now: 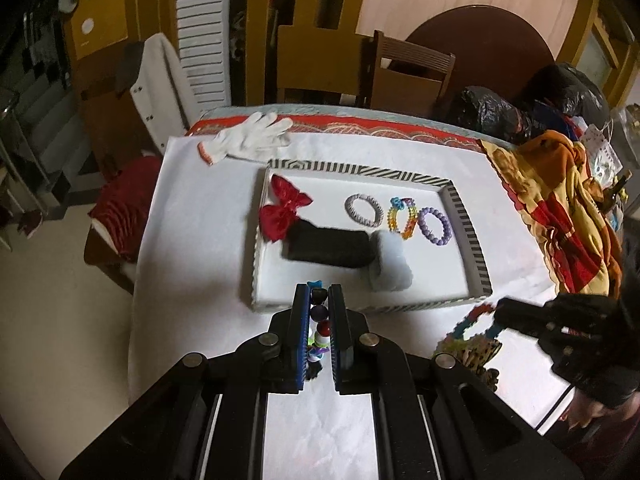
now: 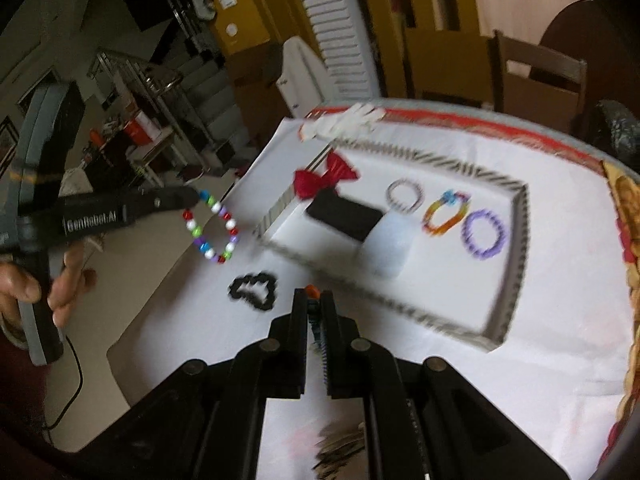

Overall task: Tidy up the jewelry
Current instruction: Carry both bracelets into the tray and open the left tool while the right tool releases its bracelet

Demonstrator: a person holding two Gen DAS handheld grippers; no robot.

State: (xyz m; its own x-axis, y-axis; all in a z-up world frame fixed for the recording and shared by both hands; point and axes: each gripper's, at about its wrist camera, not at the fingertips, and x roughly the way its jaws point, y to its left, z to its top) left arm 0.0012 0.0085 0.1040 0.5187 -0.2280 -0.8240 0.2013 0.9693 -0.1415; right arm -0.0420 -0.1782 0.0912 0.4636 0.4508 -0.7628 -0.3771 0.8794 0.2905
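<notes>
My left gripper [image 1: 319,295] is shut on a multicoloured bead bracelet [image 1: 319,322], held above the white cloth just before the striped tray [image 1: 456,196]. The right wrist view shows that bracelet [image 2: 212,228] hanging from the left gripper [image 2: 192,197]. My right gripper [image 2: 313,300] is shut on a colourful bracelet with an orange bead [image 2: 311,291]; the left wrist view shows it [image 1: 472,320] dangling. In the tray lie a red bow [image 1: 282,210], a black pouch [image 1: 328,246], a pale blue pouch [image 1: 390,260], a silver bracelet [image 1: 363,209], a rainbow bracelet [image 1: 403,216] and a purple bracelet [image 1: 435,226].
A black scrunchie [image 2: 254,291] lies on the cloth left of my right gripper. A white glove [image 1: 250,138] lies behind the tray. An orange patterned cloth [image 1: 560,208] is heaped at the right edge. Leopard-print items [image 1: 476,352] lie near the front right. Chairs stand behind the table.
</notes>
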